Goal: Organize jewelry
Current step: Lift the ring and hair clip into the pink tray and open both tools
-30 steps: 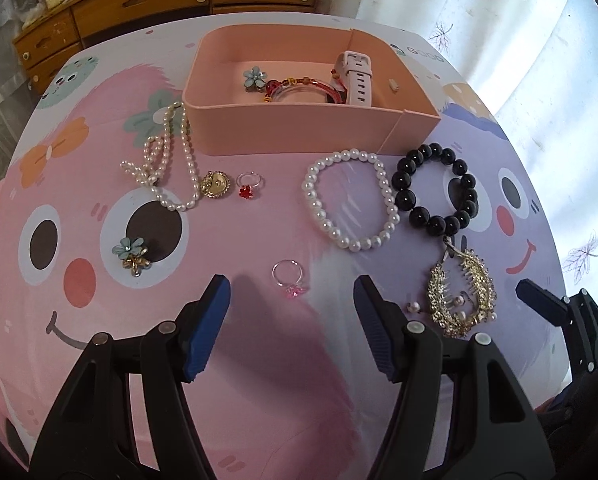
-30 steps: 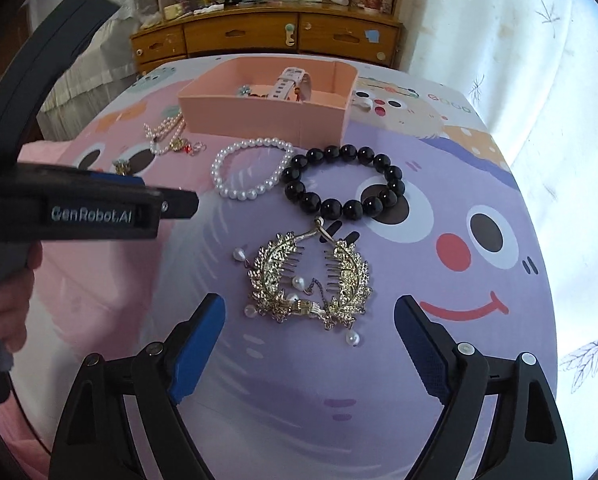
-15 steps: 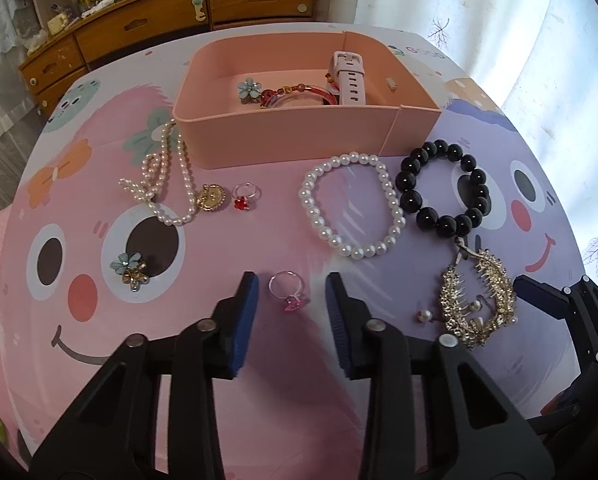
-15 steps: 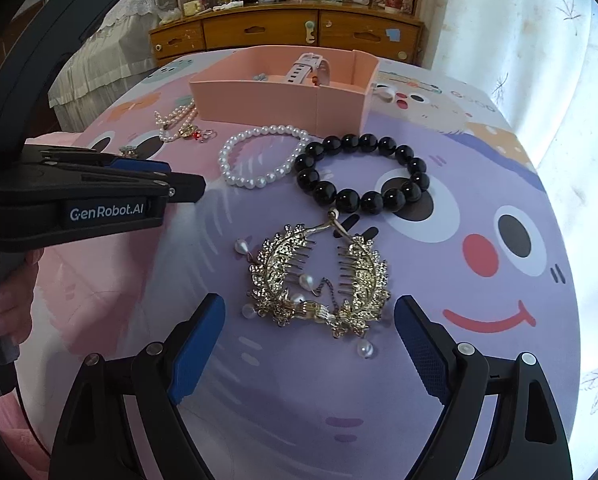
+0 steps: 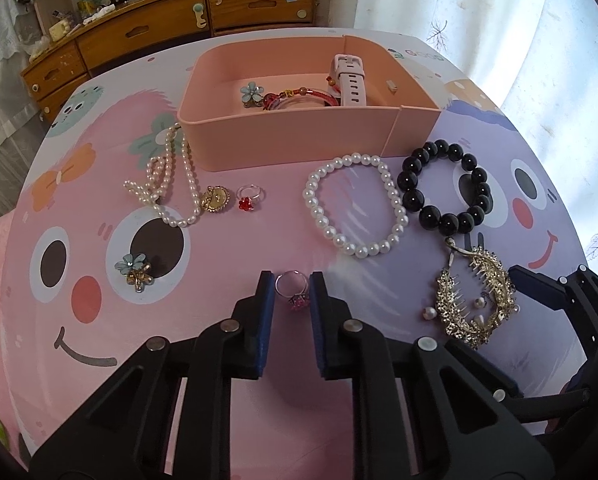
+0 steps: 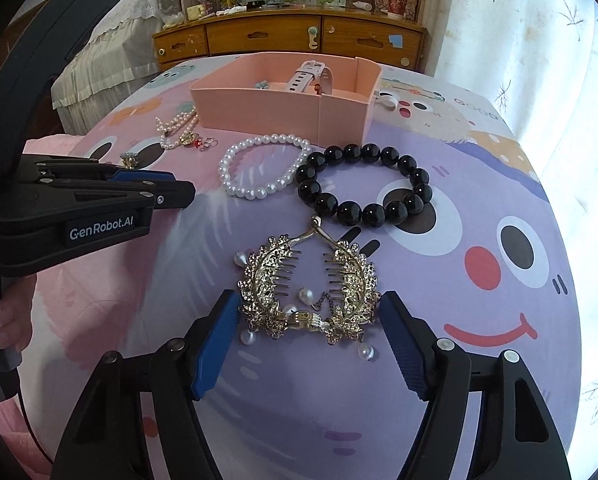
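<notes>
My left gripper (image 5: 292, 286) is shut on a silver ring with a pink stone (image 5: 295, 292), low on the cloth. My right gripper (image 6: 309, 312) is open, its fingers either side of a gold leaf hair comb (image 6: 309, 284) with pearl drops; the comb also shows in the left wrist view (image 5: 475, 296). A pink box (image 5: 299, 132) at the back holds a watch (image 5: 349, 80), a red bangle (image 5: 299, 98) and a flower clip (image 5: 252, 92). A pearl bracelet (image 5: 355, 204) and a black bead bracelet (image 5: 445, 188) lie in front of it.
A pearl necklace (image 5: 171, 180), a gold pendant (image 5: 215, 199), a red-stone ring (image 5: 249, 198) and a blue flower clip (image 5: 134, 270) lie on the left of the cartoon-print cloth (image 5: 227, 240). A wooden dresser (image 5: 159, 28) stands behind; a curtain hangs at the right.
My left gripper moved forward and closed from wide open onto the pink-stone ring. My right gripper moved forward until its fingers flank the gold comb, and narrowed somewhat.
</notes>
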`<state>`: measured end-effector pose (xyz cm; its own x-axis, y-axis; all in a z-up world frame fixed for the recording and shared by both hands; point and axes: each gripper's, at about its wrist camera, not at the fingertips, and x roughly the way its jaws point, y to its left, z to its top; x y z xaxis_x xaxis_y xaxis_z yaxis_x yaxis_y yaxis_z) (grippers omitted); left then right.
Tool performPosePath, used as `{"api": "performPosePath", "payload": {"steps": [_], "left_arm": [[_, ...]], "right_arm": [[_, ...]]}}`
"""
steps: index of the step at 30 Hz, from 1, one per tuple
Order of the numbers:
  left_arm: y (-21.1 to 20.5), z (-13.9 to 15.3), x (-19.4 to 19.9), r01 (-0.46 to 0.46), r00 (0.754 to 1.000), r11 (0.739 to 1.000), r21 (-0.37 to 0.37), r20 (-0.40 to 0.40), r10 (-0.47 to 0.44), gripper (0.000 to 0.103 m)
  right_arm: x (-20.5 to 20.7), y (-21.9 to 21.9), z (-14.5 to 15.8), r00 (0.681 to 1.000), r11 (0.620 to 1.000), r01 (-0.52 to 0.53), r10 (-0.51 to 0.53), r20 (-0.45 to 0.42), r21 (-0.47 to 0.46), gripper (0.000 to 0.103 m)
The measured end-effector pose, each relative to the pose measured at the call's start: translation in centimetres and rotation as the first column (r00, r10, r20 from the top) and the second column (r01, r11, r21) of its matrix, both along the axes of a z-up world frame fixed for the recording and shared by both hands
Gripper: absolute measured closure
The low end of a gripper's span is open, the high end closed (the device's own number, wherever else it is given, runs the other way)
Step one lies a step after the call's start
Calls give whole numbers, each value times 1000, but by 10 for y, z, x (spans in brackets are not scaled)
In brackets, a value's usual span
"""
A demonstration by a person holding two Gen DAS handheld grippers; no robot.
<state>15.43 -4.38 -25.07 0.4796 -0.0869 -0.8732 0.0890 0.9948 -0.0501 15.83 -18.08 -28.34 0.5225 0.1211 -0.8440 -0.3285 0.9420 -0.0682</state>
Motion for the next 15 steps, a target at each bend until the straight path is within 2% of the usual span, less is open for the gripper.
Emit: {"api": "performPosePath", "payload": {"steps": [15], "left_arm": [[15,4,-13,-2,1000,1000,-23,-21,2,90]], "right_arm": [[-1,11,6,999,998,28,-26,-36,58,31]]}}
